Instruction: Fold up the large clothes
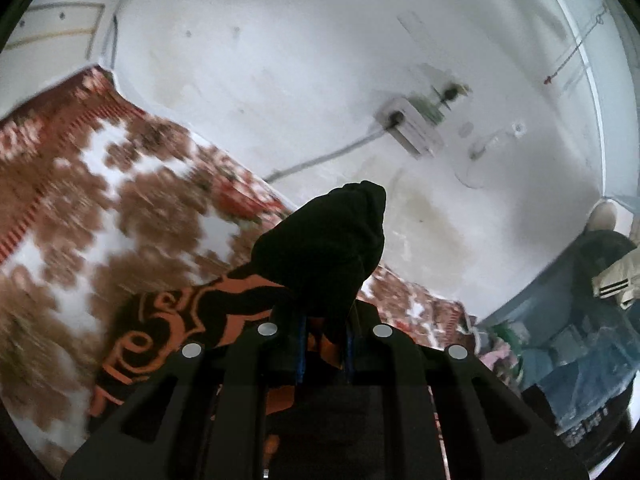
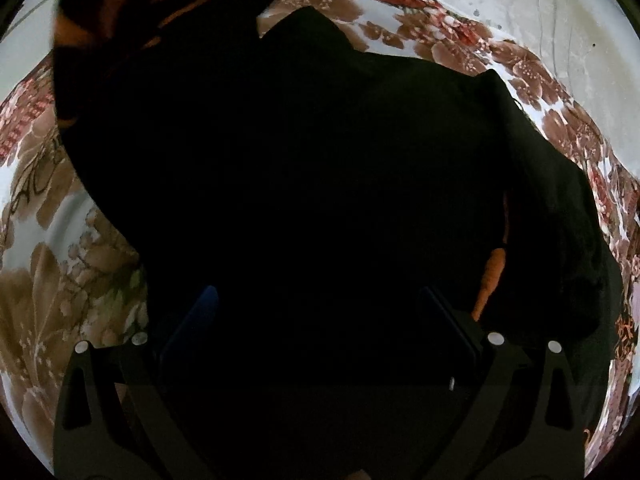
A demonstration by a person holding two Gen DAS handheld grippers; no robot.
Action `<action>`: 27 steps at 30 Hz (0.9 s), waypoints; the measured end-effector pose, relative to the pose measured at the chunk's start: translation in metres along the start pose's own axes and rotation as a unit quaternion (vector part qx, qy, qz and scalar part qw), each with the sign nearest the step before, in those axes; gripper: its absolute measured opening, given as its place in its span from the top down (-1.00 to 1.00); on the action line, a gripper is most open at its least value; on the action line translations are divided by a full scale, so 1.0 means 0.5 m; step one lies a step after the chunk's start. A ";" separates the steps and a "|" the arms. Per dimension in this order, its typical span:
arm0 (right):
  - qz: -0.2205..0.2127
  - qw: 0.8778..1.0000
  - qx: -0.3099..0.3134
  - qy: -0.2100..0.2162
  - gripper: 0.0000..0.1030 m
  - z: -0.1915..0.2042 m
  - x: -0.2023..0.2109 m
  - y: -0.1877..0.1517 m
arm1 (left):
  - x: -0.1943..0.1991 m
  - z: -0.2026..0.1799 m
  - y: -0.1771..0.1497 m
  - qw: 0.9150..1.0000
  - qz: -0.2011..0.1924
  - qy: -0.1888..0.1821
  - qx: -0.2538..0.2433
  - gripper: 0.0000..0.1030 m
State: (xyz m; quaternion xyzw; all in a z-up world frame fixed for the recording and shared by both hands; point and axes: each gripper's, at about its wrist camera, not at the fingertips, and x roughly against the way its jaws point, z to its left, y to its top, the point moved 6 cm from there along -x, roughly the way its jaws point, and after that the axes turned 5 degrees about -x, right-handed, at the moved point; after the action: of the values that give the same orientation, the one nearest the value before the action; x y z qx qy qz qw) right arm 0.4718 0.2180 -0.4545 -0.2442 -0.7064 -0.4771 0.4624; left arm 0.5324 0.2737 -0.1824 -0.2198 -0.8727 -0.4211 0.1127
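Observation:
The large garment (image 1: 328,240) is black with an orange swirl print (image 1: 168,320). In the left wrist view my left gripper (image 1: 326,320) is shut on a bunched black part of it, which sticks up past the fingertips while the printed cloth trails down to the left. In the right wrist view the garment (image 2: 320,140) lies spread over the floral cover (image 2: 60,280) and fills most of the picture. My right gripper (image 2: 320,312) points down at it with its jaws wide apart. Its blue pads (image 2: 204,308) show dimly against the dark cloth, and an orange strip (image 2: 490,280) peeks out beside the right finger.
The brown, red and white floral cover (image 1: 100,200) lies under the garment. Behind it is a white wall with a socket box (image 1: 412,128) and a cable. At the right edge stands a blue container (image 1: 580,352) with light clothes with black stripes (image 1: 616,280) above it.

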 end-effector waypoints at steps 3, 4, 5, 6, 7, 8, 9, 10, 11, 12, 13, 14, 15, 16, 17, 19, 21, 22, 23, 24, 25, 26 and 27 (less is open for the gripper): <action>0.006 1.000 -0.010 0.013 -0.91 -0.012 0.003 -0.010 | -0.062 -0.062 -0.046 1.000 0.014 -0.014 0.001 0.76; 0.008 1.000 -0.011 0.017 -0.91 -0.015 0.002 -0.015 | -0.084 -0.087 -0.063 1.000 0.019 -0.019 -0.003 0.76; 0.009 1.000 -0.011 0.021 -0.91 -0.018 0.003 -0.019 | -0.100 -0.103 -0.075 0.999 0.023 -0.022 -0.006 0.76; 0.009 1.000 -0.009 0.025 -0.91 -0.021 0.003 -0.024 | -0.117 -0.120 -0.088 0.999 0.026 -0.024 -0.007 0.76; 0.008 1.000 -0.007 0.027 -0.91 -0.023 0.004 -0.028 | -0.135 -0.141 -0.106 0.999 0.030 -0.029 -0.006 0.76; 0.005 1.000 -0.004 0.030 -0.91 -0.027 0.004 -0.032 | -0.149 -0.156 -0.118 0.999 0.032 -0.032 -0.004 0.76; 0.004 0.999 -0.001 0.033 -0.91 -0.030 0.005 -0.035 | -0.162 -0.170 -0.130 0.999 0.034 -0.033 -0.004 0.76; 0.003 0.999 0.003 0.036 -0.91 -0.033 0.004 -0.038 | -0.180 -0.189 -0.148 0.999 0.039 -0.035 -0.005 0.76; 0.003 0.999 0.007 0.036 -0.91 -0.037 0.004 -0.042 | -0.194 -0.201 -0.163 0.998 0.044 -0.038 -0.004 0.76; 0.002 0.999 0.010 0.039 -0.91 -0.039 0.006 -0.045 | -0.209 -0.214 -0.179 0.998 0.051 -0.042 -0.001 0.76; 0.001 0.999 0.015 0.043 -0.91 -0.041 0.009 -0.049 | -0.228 -0.229 -0.200 0.997 0.061 -0.047 0.001 0.76; -0.001 0.999 0.019 0.044 -0.91 -0.043 0.012 -0.053 | -0.241 -0.242 -0.215 0.997 0.068 -0.047 -0.003 0.76; -0.003 0.999 0.023 0.046 -0.91 -0.044 0.016 -0.058 | -0.255 -0.256 -0.231 0.996 0.075 -0.046 -0.009 0.76; -0.004 0.998 0.027 0.051 -0.91 -0.046 0.021 -0.065 | -0.270 -0.275 -0.252 0.995 0.083 -0.045 -0.021 0.76; -0.005 0.998 0.029 0.053 -0.91 -0.043 0.025 -0.071 | -0.282 -0.290 -0.268 0.995 0.089 -0.042 -0.032 0.76; -0.005 0.997 0.034 0.062 -0.91 -0.046 0.030 -0.079 | -0.313 -0.320 -0.308 0.992 0.104 -0.034 -0.058 0.76; -0.004 0.997 0.032 0.076 -0.91 -0.055 0.031 -0.084 | -0.349 -0.333 -0.352 0.990 0.125 -0.033 -0.058 0.76; -0.003 0.996 0.031 0.084 -0.91 -0.059 0.031 -0.086 | -0.362 -0.333 -0.368 0.989 0.134 -0.029 -0.059 0.76; -0.001 0.995 0.033 0.091 -0.91 -0.062 0.032 -0.092 | -0.382 -0.335 -0.392 0.987 0.146 -0.019 -0.064 0.76; 0.000 0.995 0.034 0.096 -0.91 -0.064 0.033 -0.097 | -0.392 -0.334 -0.405 0.986 0.152 -0.012 -0.068 0.76; 0.000 0.994 0.037 0.102 -0.91 -0.066 0.034 -0.101 | -0.411 -0.337 -0.428 0.983 0.162 0.002 -0.082 0.76; -0.002 0.994 0.041 0.105 -0.91 -0.068 0.036 -0.108 | -0.422 -0.338 -0.445 0.981 0.169 0.012 -0.093 0.76; -0.005 0.993 0.047 0.107 -0.91 -0.070 0.039 -0.114 | -0.436 -0.342 -0.469 0.978 0.176 0.023 -0.109 0.76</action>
State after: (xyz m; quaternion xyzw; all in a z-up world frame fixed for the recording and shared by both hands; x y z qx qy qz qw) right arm 0.4328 0.1603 -0.4588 -0.1657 -0.6758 -0.4690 0.5440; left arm 0.6136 -0.0521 -0.3202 -0.3713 -0.7664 -0.4922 0.1803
